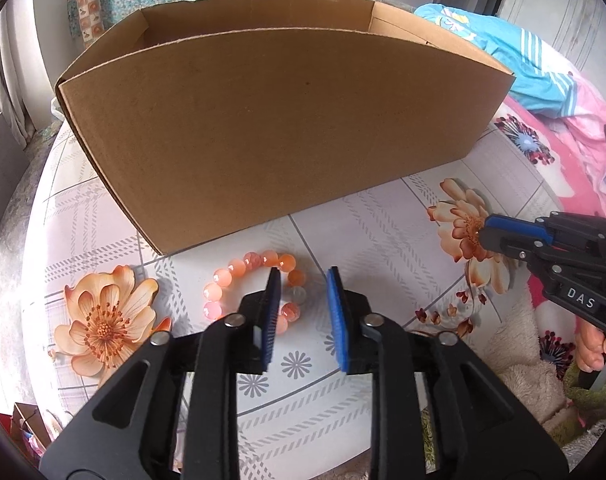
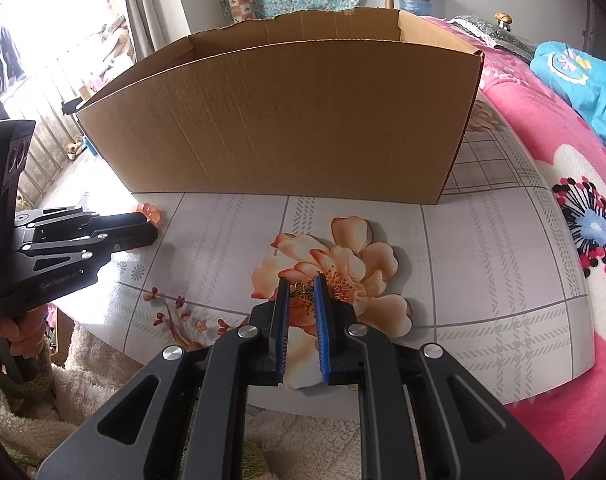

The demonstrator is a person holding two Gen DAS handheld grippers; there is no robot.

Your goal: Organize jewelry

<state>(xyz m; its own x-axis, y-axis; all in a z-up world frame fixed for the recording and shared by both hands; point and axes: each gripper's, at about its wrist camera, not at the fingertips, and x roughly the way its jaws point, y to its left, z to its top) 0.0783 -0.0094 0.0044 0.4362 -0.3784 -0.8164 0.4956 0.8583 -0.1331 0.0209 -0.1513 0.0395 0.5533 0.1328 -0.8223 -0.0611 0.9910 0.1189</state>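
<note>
We see the pink and orange glass-like bead bracelet [image 1: 255,288] lying on the floral-patterned tabletop [image 1: 383,220], just in front of the open brown cardboard box [image 1: 263,120]. We judge it light, hard, smooth and floppy on its cord; best pinched across one bead run. The left hand-held gripper [image 1: 305,312] hangs spread over it, pressing nothing. The right hand-held gripper [image 2: 302,296], nearly pressed together, pinches a small gold butterfly-like charm [image 2: 303,290]. The box wall stands tall; the tabletop nearby lies open.

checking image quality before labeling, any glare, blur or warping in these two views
Left wrist: box bows from fisheye warp, bracelet sharp. Right wrist: window blown out, glare on the cloth near the left gripper, rest sharp.
</note>
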